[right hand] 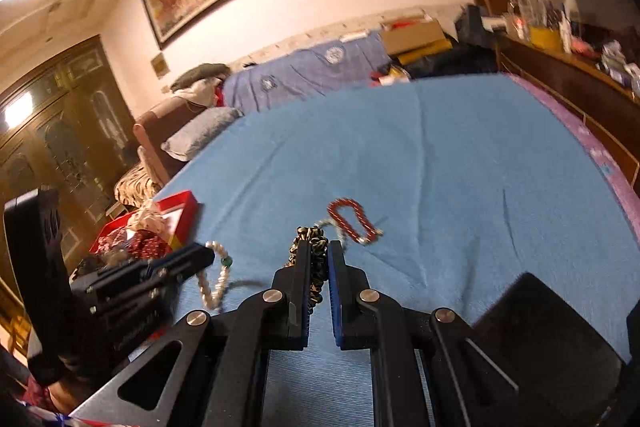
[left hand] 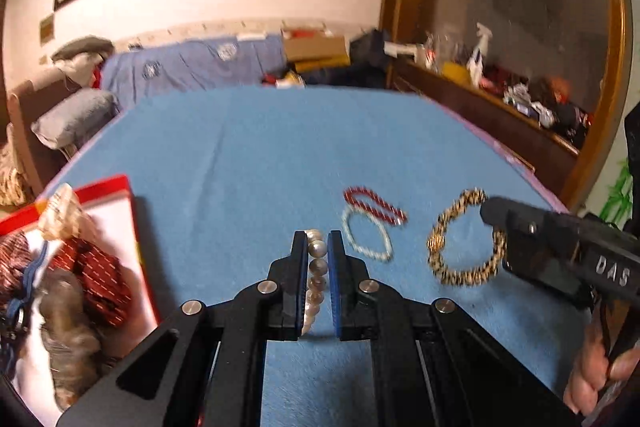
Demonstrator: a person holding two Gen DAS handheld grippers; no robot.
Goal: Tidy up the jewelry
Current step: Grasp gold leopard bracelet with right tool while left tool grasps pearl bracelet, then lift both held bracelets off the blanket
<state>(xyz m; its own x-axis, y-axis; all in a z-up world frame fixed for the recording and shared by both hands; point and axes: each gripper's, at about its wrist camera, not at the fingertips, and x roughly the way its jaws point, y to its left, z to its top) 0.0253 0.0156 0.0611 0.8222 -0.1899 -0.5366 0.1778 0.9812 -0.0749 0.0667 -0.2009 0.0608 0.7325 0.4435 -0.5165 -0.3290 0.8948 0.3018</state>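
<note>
Left wrist view shows your left gripper (left hand: 318,251) with its jaws nearly closed on the pearl bracelet (left hand: 315,279), whose beads run between the pads. In the right wrist view your right gripper (right hand: 318,259) has its jaws narrowed onto the gold-and-black bracelet (right hand: 314,247), gripping one side of its ring. So you have two pieces in hand, neither yet put away. The red box (left hand: 120,203) sits at the left edge of the blue surface (left hand: 260,155), already holding dark red pouches and other soft items. Two pieces remain loose: the red beaded bracelet (left hand: 376,205) and the pale blue bracelet (left hand: 366,235), touching each other. Judging by this, you are roughly midway, with carrying and two more pickups left.
</note>
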